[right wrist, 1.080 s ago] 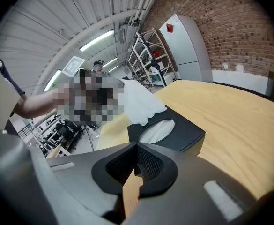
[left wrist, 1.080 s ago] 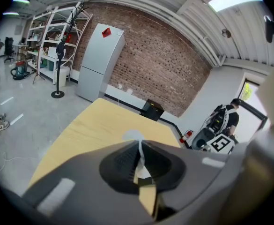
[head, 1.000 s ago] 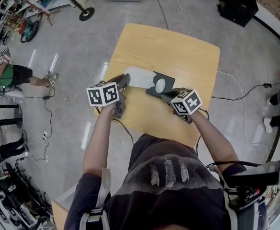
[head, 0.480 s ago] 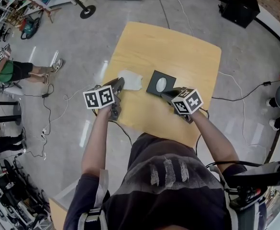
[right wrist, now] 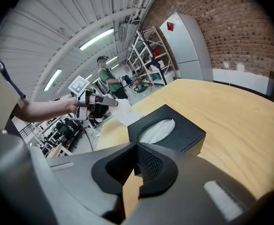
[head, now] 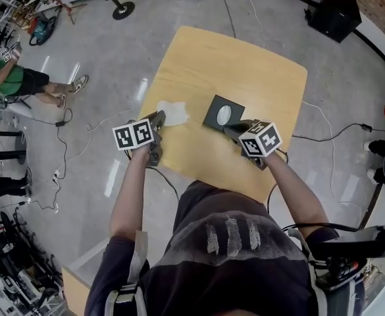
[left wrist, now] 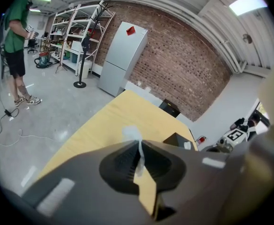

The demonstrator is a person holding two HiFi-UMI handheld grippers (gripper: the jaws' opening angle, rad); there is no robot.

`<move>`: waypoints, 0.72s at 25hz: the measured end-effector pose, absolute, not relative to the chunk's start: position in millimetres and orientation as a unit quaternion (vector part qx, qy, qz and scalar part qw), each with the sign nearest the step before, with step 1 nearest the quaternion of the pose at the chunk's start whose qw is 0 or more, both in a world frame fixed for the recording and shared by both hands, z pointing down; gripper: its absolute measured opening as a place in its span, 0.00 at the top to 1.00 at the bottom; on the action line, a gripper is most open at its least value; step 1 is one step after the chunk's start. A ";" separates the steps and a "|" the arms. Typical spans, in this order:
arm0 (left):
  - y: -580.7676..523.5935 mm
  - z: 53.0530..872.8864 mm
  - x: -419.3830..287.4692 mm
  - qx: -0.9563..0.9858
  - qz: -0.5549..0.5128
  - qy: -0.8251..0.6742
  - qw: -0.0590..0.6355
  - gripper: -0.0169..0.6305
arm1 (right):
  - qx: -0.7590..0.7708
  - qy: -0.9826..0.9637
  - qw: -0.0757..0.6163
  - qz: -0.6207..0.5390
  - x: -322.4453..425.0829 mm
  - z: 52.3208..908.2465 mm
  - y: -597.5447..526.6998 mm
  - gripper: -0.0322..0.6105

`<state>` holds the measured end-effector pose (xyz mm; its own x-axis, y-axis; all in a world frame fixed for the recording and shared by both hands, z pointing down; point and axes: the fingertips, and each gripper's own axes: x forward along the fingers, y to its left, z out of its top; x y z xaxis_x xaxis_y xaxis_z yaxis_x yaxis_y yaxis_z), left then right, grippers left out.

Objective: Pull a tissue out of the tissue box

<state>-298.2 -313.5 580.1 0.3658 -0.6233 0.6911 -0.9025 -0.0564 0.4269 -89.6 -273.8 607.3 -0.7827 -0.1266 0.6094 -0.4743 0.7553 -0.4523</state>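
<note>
2 closed: left hand-held gripper (left wrist: 139,146) pinches tissue (head: 174,113), right hand-held gripper (right wrist: 137,149) holds nothing

wooden table (head: 245,64); grey cabinet (left wrist: 125,55), perhaps fridge; bystander (left wrist: 16,29) in green

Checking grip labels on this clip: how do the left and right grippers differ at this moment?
The left gripper is shut on the tissue; the right gripper is shut with nothing between its jaws. The left gripper is near the left edge of the table, apart from the box; the right gripper has its tips close by the box's near corner. Both have their jaws together and point down toward the table.
</note>
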 end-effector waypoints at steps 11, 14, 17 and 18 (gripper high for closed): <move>-290.3 611.0 -336.0 0.649 0.216 -0.595 0.422 0.82 | 0.169 -0.893 0.281 0.308 -88.8 606.6 -274.0 0.96; -284.6 617.5 -346.4 0.633 0.224 -0.611 0.419 0.71 | 0.170 -0.893 0.282 0.307 -89.1 606.8 -274.2 0.96; -278.8 624.2 -353.2 0.621 0.225 -0.620 0.423 0.59 | 0.171 -0.893 0.282 0.307 -89.1 606.6 -274.7 0.96; -277.0 625.9 -355.4 0.616 0.226 -0.625 0.423 0.57 | 0.171 -0.893 0.281 0.307 -89.0 606.7 -274.7 0.96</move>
<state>-355.4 -277.0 625.9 0.1177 -0.5787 0.8070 -0.9609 0.1387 0.2397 -89.0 -274.7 606.7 -0.7835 -0.1325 0.6071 -0.4775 0.7536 -0.4518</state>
